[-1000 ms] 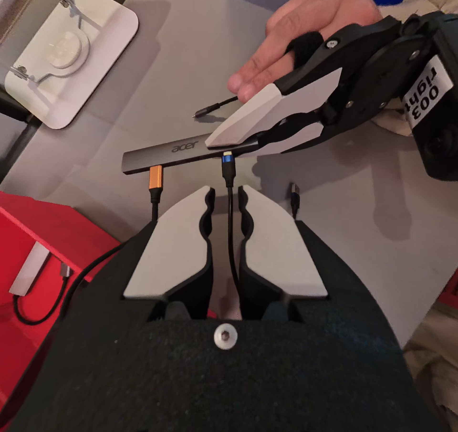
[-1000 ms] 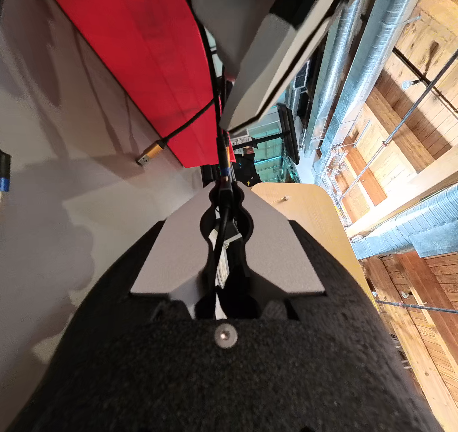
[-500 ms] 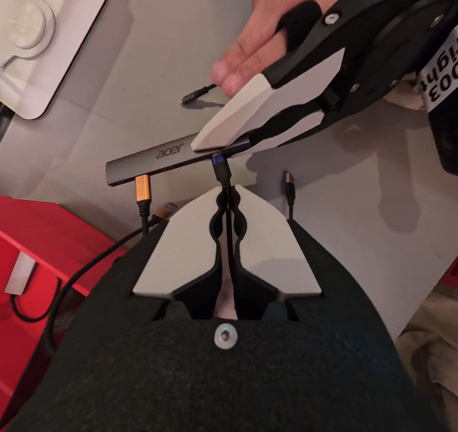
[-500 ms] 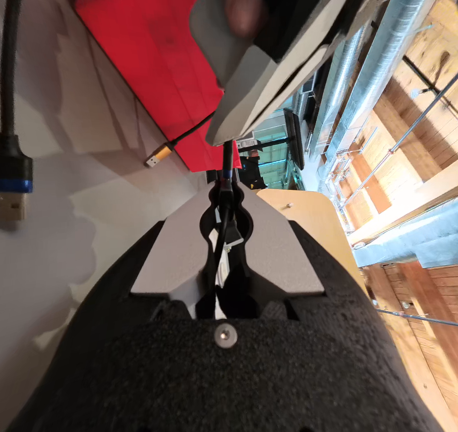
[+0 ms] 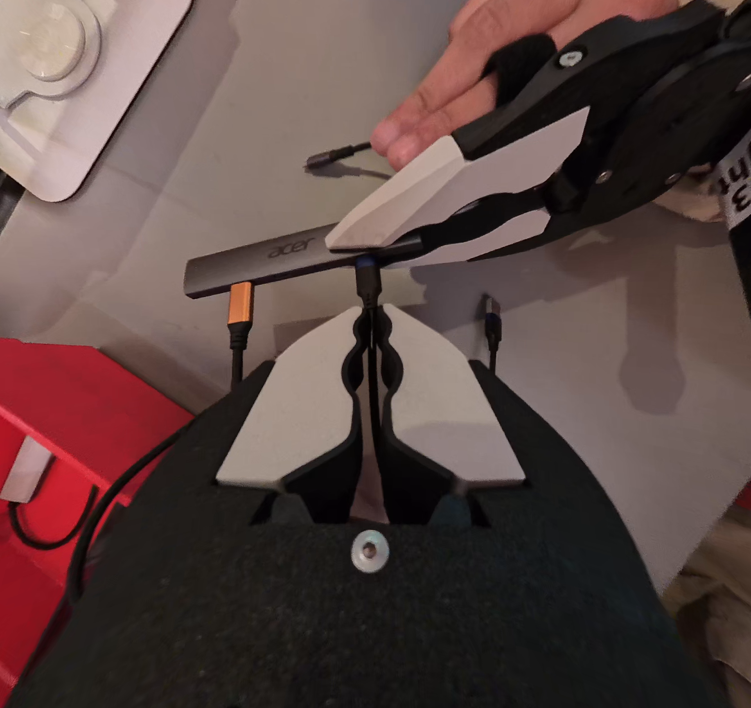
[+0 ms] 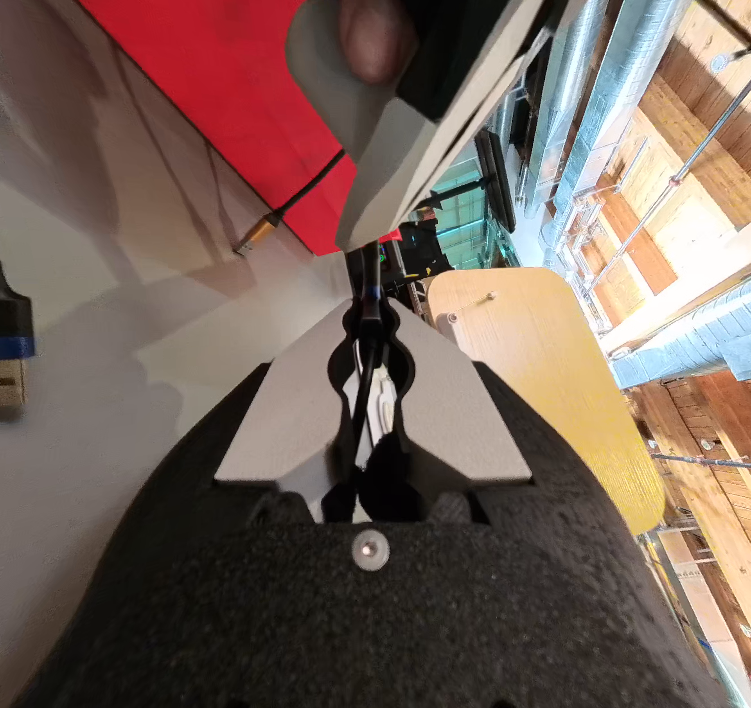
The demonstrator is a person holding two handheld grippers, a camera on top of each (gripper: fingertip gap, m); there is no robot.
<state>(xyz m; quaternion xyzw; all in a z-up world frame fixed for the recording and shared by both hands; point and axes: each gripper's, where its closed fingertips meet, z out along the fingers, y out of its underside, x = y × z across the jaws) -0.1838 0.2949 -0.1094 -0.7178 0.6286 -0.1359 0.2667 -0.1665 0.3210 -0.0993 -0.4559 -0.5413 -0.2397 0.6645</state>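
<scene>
Two grippers share one load: the right gripper (image 5: 367, 247) clamps the slim dark-grey metal hub (image 5: 260, 259), seemingly steadying it, while the left gripper's (image 5: 370, 312) jaws pinch the thin black blue-collared cable (image 5: 367, 282).

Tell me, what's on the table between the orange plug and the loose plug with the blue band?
In the left wrist view, between the orange plug and the loose plug sits the left gripper, shut on a black cable.

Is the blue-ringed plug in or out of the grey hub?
In. The blue-ringed plug sits against the hub edge with no metal showing; left gripper is shut on its cable, right gripper clamps the hub.
</scene>
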